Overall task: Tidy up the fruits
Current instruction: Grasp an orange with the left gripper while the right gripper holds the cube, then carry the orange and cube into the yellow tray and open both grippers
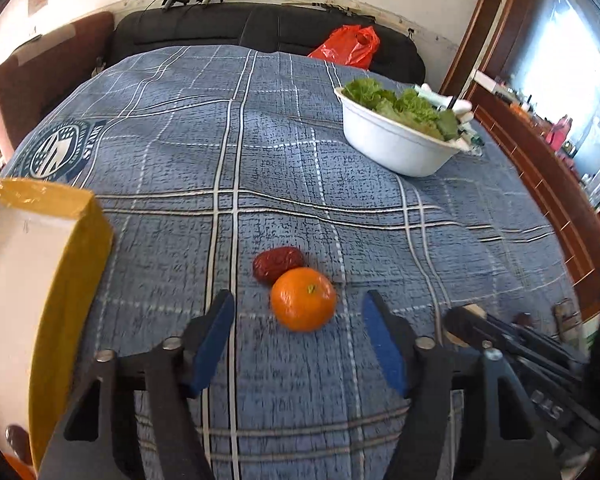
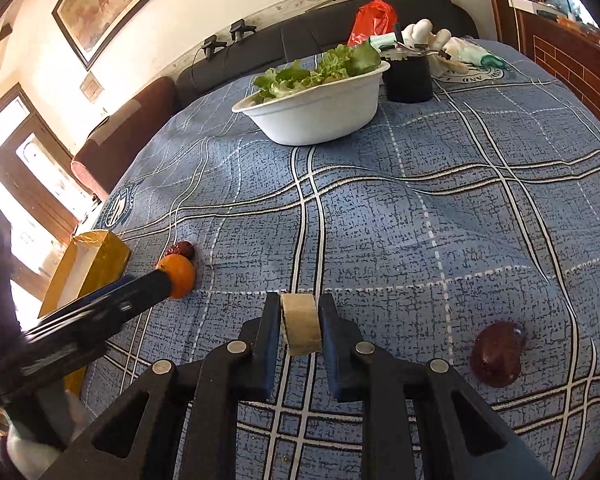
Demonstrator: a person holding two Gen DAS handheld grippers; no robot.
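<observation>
Fruit on the checked worktop point(image 1: 380, 240)
Left tongs point(image 1: 298, 308) stood apart around the orange point(image 1: 303, 298); right tongs point(image 2: 299, 314) were clamped on a pale slice point(image 2: 301, 326).

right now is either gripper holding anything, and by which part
The right gripper pinches a pale beige chunk by its two flat sides. The left gripper holds nothing; the orange lies untouched between its open fingers.

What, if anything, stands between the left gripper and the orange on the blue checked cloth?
Nothing visible. The left gripper is open, with only bare tablecloth between its fingers and the orange. The red date touches the orange on its far side, out of the approach.
</observation>
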